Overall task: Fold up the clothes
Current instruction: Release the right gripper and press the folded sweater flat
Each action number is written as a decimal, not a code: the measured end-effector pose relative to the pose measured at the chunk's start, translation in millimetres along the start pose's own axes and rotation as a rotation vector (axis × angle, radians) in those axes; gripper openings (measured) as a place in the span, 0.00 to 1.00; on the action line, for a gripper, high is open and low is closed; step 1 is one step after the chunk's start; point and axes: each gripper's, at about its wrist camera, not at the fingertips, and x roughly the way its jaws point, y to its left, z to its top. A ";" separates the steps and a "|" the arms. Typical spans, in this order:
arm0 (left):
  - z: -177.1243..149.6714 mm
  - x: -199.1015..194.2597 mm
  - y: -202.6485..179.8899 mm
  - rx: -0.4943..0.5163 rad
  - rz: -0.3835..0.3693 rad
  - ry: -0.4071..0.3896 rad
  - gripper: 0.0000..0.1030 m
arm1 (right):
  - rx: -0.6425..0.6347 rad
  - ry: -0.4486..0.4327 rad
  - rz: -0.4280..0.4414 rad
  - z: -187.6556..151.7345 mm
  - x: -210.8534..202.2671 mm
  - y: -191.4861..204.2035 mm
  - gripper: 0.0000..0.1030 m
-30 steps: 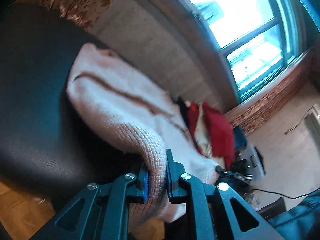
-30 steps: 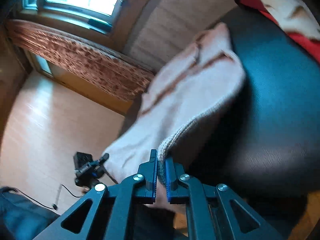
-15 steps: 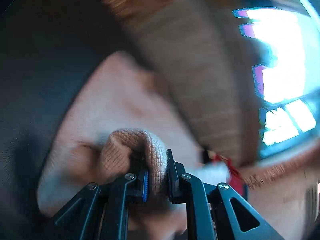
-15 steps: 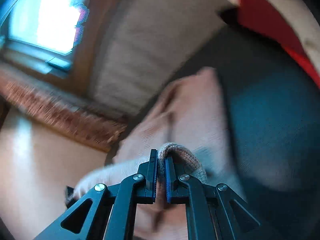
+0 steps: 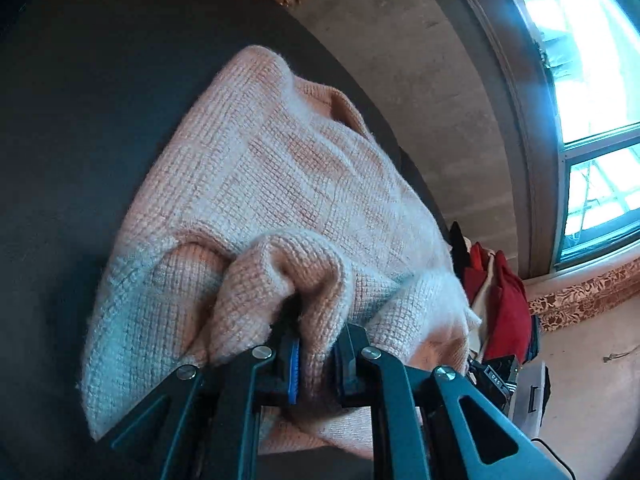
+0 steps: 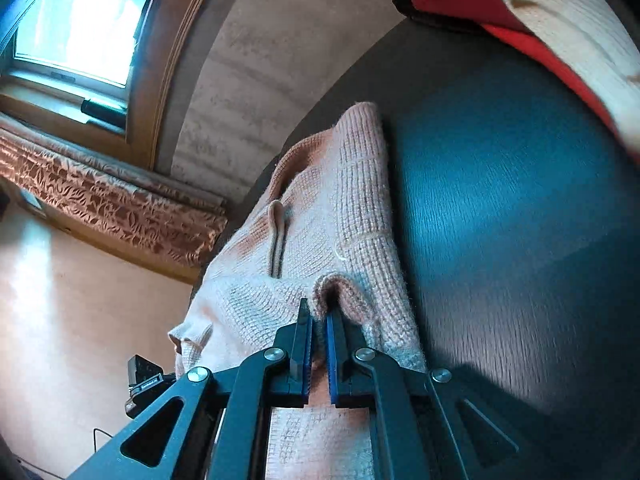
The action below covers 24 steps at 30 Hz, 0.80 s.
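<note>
Dark worktop (image 5: 80,160) fills most of both frames, with a grey wall and a bright window (image 5: 592,80) behind. On it lies a pale pink knit sweater (image 5: 280,184), its long axis running from the lower centre up toward the worktop's far edge. Left tongs (image 5: 316,354) are clamped on a thick folded bunch of the knit; right tongs (image 6: 319,344) are pinched nearly together on a thinner fold. Only the right view shows the red and cream clothes (image 6: 540,24) close up, at upper right.
</note>
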 end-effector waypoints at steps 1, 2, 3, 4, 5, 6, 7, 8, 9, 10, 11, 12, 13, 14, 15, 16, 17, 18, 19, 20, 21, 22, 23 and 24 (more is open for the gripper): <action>-0.8 -4.1 -0.4 -0.002 -0.007 -0.011 0.14 | -0.015 0.003 -0.007 -3.2 -3.8 4.3 0.10; -1.7 -8.1 -0.8 -0.005 -0.013 -0.022 0.15 | -0.028 0.004 -0.013 -5.0 -6.6 10.8 0.15; -2.5 -12.2 -1.2 -0.007 -0.020 -0.032 0.16 | -0.041 0.005 -0.020 -6.7 -9.4 17.3 0.21; -3.1 -17.1 -1.7 -0.011 -0.027 -0.046 0.18 | -0.054 0.003 -0.019 -8.5 -13.9 23.5 0.37; -3.3 -24.4 -2.1 -0.021 -0.038 -0.067 0.22 | -0.066 -0.003 -0.007 -10.1 -20.3 30.0 0.56; -5.1 -31.9 -1.3 -0.031 -0.051 -0.084 0.24 | -0.079 -0.007 0.009 -11.7 -25.1 37.5 0.63; -8.4 -38.8 0.4 -0.039 -0.063 -0.096 0.31 | -0.093 -0.001 0.029 -14.3 -28.7 43.9 0.70; -11.7 -44.6 1.9 -0.046 -0.072 -0.107 0.33 | -0.107 0.011 0.047 -17.3 -30.6 48.4 0.70; -14.9 -47.3 2.8 -0.050 -0.069 -0.111 0.34 | -0.119 0.024 0.058 -20.4 -30.6 52.5 0.70; -18.5 -49.6 3.6 -0.054 -0.068 -0.116 0.34 | -0.129 0.039 0.056 -23.5 -27.4 56.0 0.71; -23.4 -51.0 3.9 -0.055 -0.073 -0.121 0.34 | -0.139 0.054 0.055 -26.6 -24.1 59.6 0.72; -28.2 -52.3 4.1 -0.057 -0.078 -0.127 0.35 | -0.145 0.065 0.051 -29.2 -20.1 61.8 0.72; -33.5 -54.4 4.3 -0.057 -0.085 -0.133 0.37 | -0.143 0.069 0.042 -30.9 -15.1 61.7 0.74; -39.2 -57.2 2.3 -0.051 -0.092 -0.142 0.40 | -0.140 0.074 0.034 -32.6 -10.0 61.6 0.75; -42.0 -56.1 -3.7 -0.043 -0.092 -0.149 0.42 | -0.138 0.078 0.025 -34.3 -5.0 61.5 0.75; -43.3 -56.7 -5.0 -0.030 -0.089 -0.154 0.45 | -0.134 0.078 0.018 -35.4 -0.6 60.6 0.76; -45.9 -58.9 -4.9 -0.012 -0.088 -0.158 0.46 | -0.127 0.071 0.013 -35.5 2.7 58.5 0.77; -47.3 -58.4 -7.5 0.005 -0.088 -0.163 0.47 | -0.119 0.064 0.009 -35.6 6.0 56.4 0.77; -48.6 -57.3 -10.7 0.022 -0.088 -0.165 0.49 | -0.115 0.055 0.010 -35.8 7.4 54.0 0.78; -49.2 -54.7 -15.6 0.044 -0.085 -0.161 0.50 | -0.114 0.045 0.021 -36.0 5.7 51.3 0.80; -49.0 -52.6 -19.8 0.068 -0.078 -0.158 0.51 | -0.117 0.036 0.030 -36.4 4.4 49.6 0.80; -48.6 -50.3 -23.7 0.092 -0.069 -0.154 0.52 | -0.129 0.031 0.033 -37.5 4.0 50.1 0.80; -47.9 -47.1 -27.3 0.118 -0.049 -0.151 0.52 | -0.148 0.030 0.032 -39.4 3.4 51.6 0.81; -47.8 -41.9 -31.2 0.145 -0.024 -0.142 0.52 | -0.168 0.029 0.031 -41.2 2.9 53.0 0.81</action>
